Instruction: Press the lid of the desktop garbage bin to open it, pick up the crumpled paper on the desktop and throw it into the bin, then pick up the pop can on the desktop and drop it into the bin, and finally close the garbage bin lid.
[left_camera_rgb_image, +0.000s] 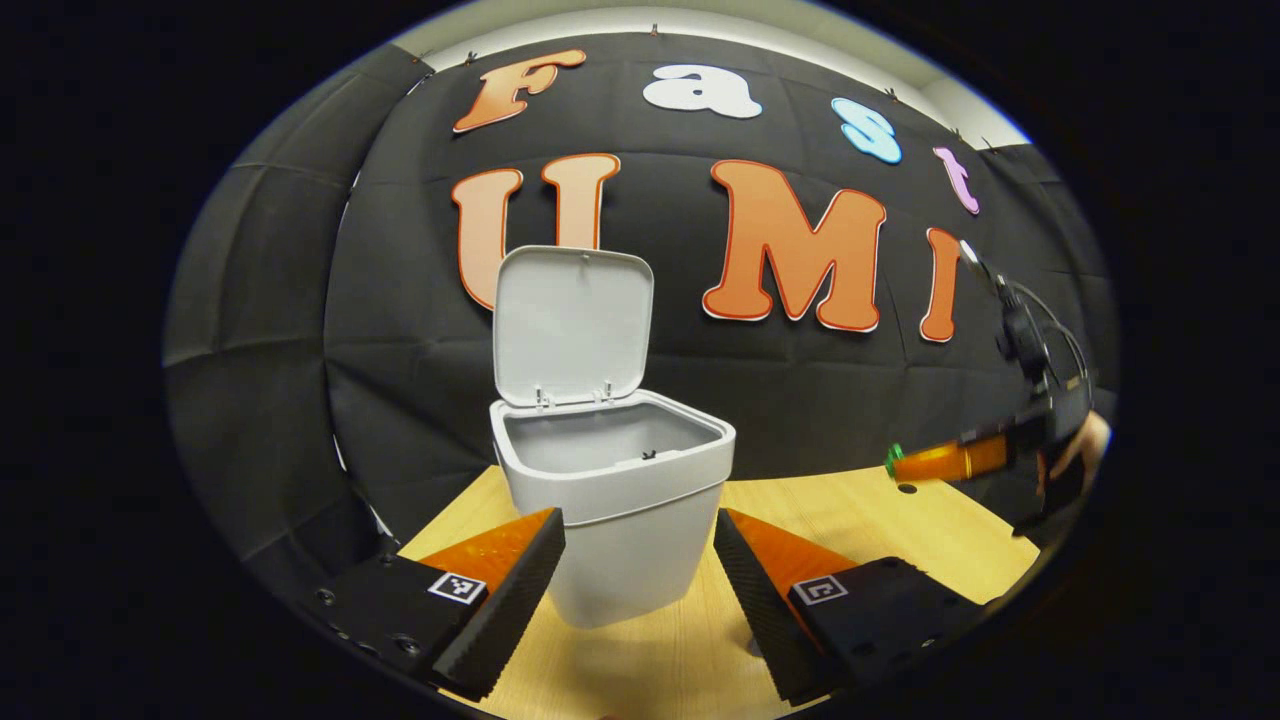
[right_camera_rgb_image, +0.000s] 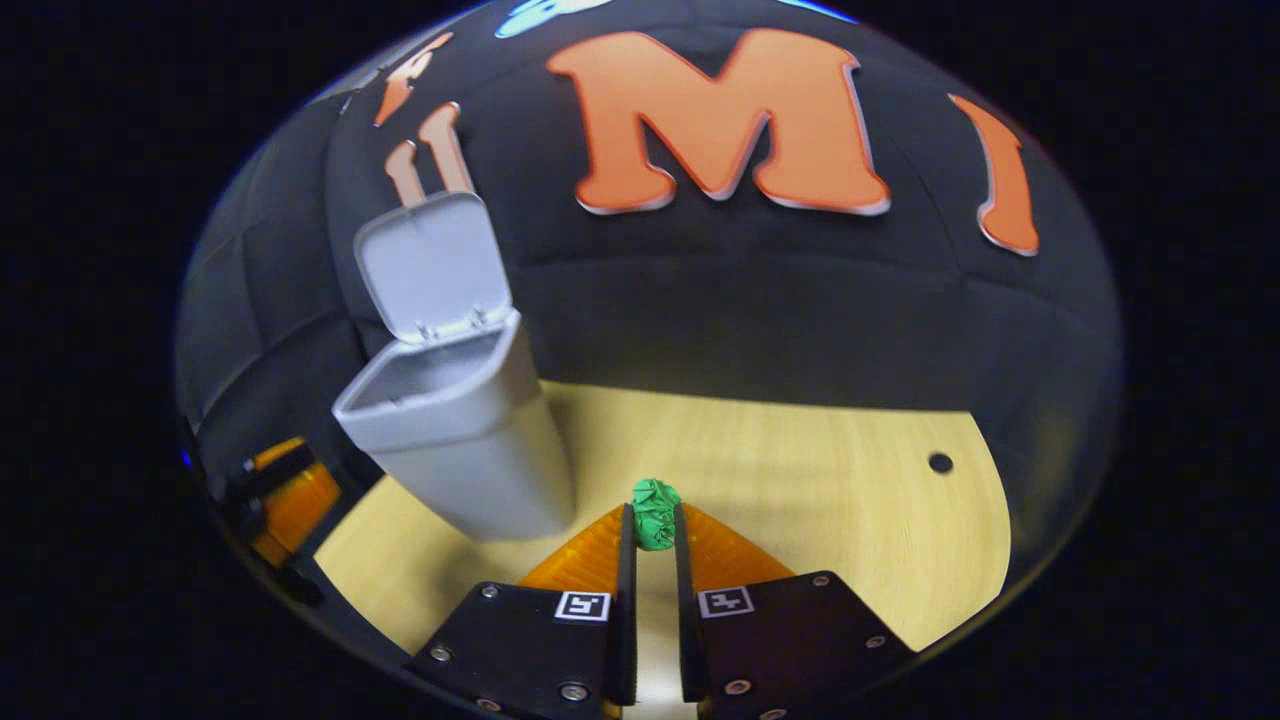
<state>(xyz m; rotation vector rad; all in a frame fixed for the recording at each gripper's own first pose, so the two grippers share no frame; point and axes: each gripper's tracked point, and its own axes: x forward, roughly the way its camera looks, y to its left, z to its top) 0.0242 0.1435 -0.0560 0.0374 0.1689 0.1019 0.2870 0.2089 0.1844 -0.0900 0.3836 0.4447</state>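
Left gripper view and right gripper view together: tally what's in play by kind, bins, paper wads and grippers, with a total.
Bin: 1, lid up
Paper wad: 1, green, pinched in the right gripper
Gripper: 2, left gripper open, right gripper shut on the wad
Total: 4

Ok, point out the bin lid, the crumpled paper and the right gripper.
bin lid (left_camera_rgb_image: 570, 322): left gripper view, middle of its raised inner face.
crumpled paper (right_camera_rgb_image: 655, 508): right gripper view, its upper part.
right gripper (right_camera_rgb_image: 654, 530): right gripper view, between its fingertips.
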